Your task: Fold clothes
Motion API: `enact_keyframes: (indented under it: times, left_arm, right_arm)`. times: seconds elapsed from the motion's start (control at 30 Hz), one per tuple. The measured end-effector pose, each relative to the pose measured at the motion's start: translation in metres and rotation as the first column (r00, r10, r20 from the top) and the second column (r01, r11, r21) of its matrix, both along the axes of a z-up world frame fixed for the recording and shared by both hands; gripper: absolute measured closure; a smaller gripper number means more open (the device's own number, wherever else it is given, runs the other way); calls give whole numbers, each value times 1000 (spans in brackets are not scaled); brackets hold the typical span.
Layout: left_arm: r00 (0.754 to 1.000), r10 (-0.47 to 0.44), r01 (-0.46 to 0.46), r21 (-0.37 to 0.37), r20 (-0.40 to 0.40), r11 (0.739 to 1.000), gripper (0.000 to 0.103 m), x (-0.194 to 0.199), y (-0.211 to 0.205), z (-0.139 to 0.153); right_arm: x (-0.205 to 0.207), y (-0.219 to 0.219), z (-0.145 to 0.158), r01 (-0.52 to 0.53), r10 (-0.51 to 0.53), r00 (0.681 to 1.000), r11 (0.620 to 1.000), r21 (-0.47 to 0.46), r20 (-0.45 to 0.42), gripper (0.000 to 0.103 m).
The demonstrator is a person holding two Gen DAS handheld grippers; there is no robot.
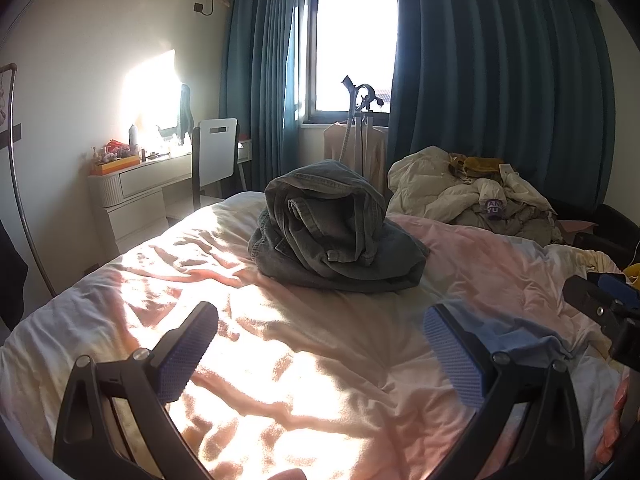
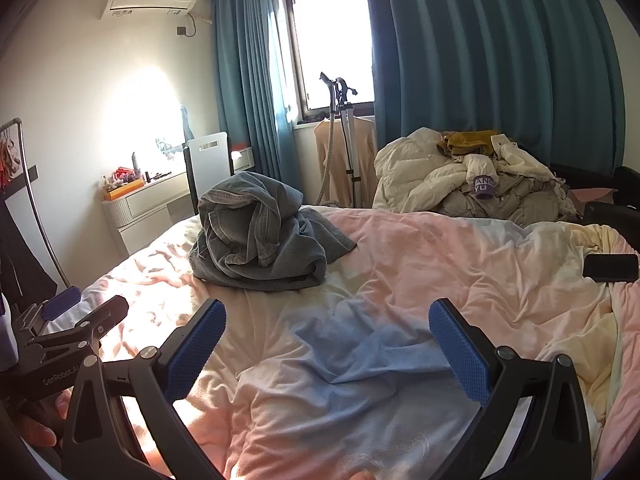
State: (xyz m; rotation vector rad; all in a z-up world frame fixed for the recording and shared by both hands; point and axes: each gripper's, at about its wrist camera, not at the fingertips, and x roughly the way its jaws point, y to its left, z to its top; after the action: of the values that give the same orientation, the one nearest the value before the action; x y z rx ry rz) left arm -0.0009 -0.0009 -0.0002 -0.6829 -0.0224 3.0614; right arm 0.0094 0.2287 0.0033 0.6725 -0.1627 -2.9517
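crumpled grey jeans on bed

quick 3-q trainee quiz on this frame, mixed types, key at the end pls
1. True or false: the left gripper is shut on the grey denim garment.
2. The garment on the bed is: A) laid flat, B) heaped in a crumpled pile, C) neatly folded.
3. Fill in: the dark phone lies on the bed to the ____ of the right gripper.

Key: 1 false, both grippers are open and hold nothing, short of the garment. 2 B. 3 right.
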Motion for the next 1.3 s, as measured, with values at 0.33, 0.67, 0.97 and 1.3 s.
enact_keyframes:
  times: [0.33, 0.67, 0.97, 1.3]
  left_arm:
    - [1000, 1, -1, -11, 1, 1000, 0, 1, 2, 0]
    - [1000, -5, 5, -14, -4, 1000, 0, 3, 4, -2]
    - [1000, -1, 1, -8, -7, 1000, 0, 3, 4, -2]
    - [1000, -1, 1, -10, -7, 1000, 0, 3, 3, -2]
  right_arm:
    - [0, 0, -1, -1, 1, 1000, 1000, 3, 7, 0]
    - [-1, -1, 0, -1, 0, 1000, 1000, 9, 6, 0]
    - [2, 0, 1, -5, 5, 1000, 1000, 4, -7, 0]
    - [2, 0, 1, -8, 8, 1000, 1000, 1, -6, 0]
